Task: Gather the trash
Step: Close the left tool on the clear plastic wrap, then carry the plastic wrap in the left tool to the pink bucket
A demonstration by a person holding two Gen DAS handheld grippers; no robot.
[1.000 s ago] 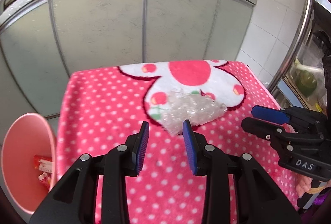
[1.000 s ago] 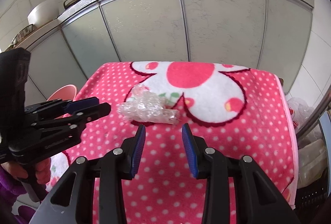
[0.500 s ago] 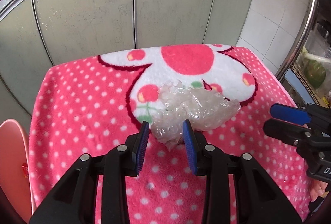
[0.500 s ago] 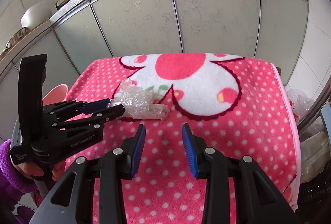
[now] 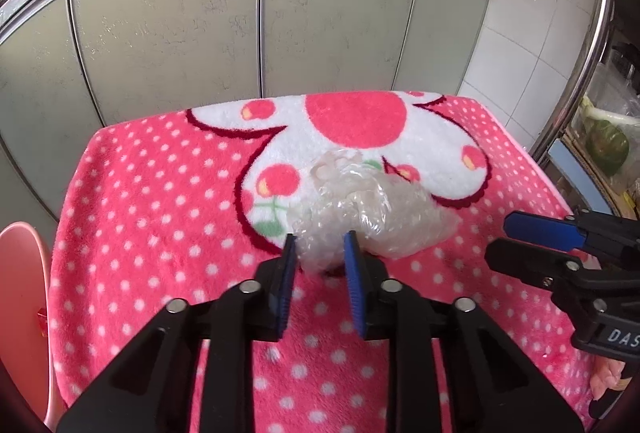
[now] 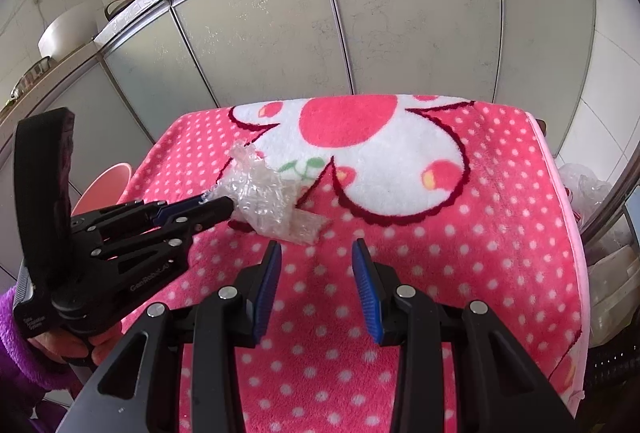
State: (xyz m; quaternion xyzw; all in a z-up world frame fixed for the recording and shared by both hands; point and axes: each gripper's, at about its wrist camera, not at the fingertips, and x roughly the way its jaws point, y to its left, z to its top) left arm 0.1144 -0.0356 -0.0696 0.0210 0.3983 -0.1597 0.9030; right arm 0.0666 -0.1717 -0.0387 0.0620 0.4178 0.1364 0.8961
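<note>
Trash: a crumpled wad of clear bubble wrap (image 5: 360, 217) lies on the pink polka-dot towel (image 5: 160, 217), at the lower left edge of its white flower print; in the right wrist view the same wad (image 6: 268, 201) sits left of centre, with one flattened flap spread toward the near side

Left gripper: the left gripper (image 5: 319, 269) has its blue pads on either side of the wad's near end; the jaws are closing, and the plastic bulges between the pads, which seem to press on it already; seen from the right wrist camera, the left gripper (image 6: 216, 207) comes in from the left with its tips buried in the wad's left side

Right gripper: the right gripper (image 6: 316, 273) hovers over bare dotted towel just in front of the wad, released, jaws parted with nothing between them; the wad's flap lies just beyond its left pad, apart from it; from the left wrist camera it shows at the right edge (image 5: 520, 241), well to the side of the wad

Hand: a hand (image 6: 76, 345) with a purple fleece sleeve (image 6: 20, 345) grips the left tool's handle at the lower left

Bin: a pink bin (image 5: 20, 305) stands beside the towel's left edge, lower than the worktop; a scrap of red shows inside it

Surroundings: grey cabinet doors (image 5: 260, 33) run behind the towel under a kitchen counter
</note>
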